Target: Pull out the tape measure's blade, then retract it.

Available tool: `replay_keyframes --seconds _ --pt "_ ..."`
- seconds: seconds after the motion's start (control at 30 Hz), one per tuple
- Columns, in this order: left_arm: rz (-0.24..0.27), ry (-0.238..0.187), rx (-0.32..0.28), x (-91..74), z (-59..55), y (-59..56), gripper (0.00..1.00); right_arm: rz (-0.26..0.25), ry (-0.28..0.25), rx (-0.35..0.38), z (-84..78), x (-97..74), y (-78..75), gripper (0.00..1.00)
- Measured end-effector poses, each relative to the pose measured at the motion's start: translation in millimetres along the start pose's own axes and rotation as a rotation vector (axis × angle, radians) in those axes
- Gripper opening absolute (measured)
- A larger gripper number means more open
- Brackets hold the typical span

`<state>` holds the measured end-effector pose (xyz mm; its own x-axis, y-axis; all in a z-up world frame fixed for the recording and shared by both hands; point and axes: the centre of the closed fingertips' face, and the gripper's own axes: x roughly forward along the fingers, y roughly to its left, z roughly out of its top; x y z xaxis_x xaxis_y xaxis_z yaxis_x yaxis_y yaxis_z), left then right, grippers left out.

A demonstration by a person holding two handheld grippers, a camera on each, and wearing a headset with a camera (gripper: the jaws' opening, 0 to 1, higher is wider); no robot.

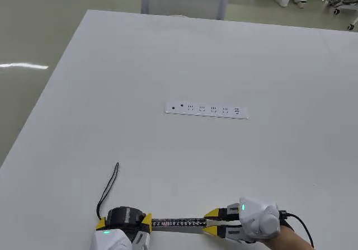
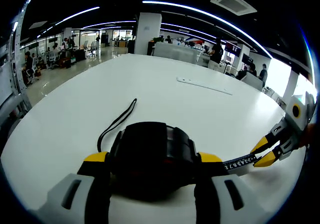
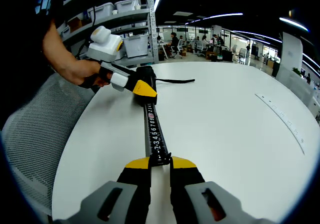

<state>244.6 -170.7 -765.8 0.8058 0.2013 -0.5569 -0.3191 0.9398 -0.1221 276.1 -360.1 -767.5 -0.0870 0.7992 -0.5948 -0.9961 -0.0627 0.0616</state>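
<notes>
At the near left of the table (image 1: 196, 60), the left gripper (image 1: 123, 223) is clamped around the black tape measure (image 1: 126, 216), with its strap (image 1: 107, 188) trailing toward the far side. The blade (image 1: 178, 223) runs from there to the right along the near edge, a short stretch out, to the right gripper (image 1: 210, 222), whose jaws pinch its end. The long axis lies left to right, so extending likely means the right gripper pulling rightward. The blade's hook is hidden between the jaws, and no lock button can be made out. A power strip (image 1: 206, 109) lies well apart.
</notes>
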Motion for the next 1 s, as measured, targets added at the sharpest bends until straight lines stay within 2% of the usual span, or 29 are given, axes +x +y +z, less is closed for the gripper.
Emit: replay_keyframes --seconds 1.0 --pt "-0.023 -0.005 -0.045 -1.6 1.9 0.4 0.64 0.009 -0.015 0.000 5.1 10.9 0.7 0.12"
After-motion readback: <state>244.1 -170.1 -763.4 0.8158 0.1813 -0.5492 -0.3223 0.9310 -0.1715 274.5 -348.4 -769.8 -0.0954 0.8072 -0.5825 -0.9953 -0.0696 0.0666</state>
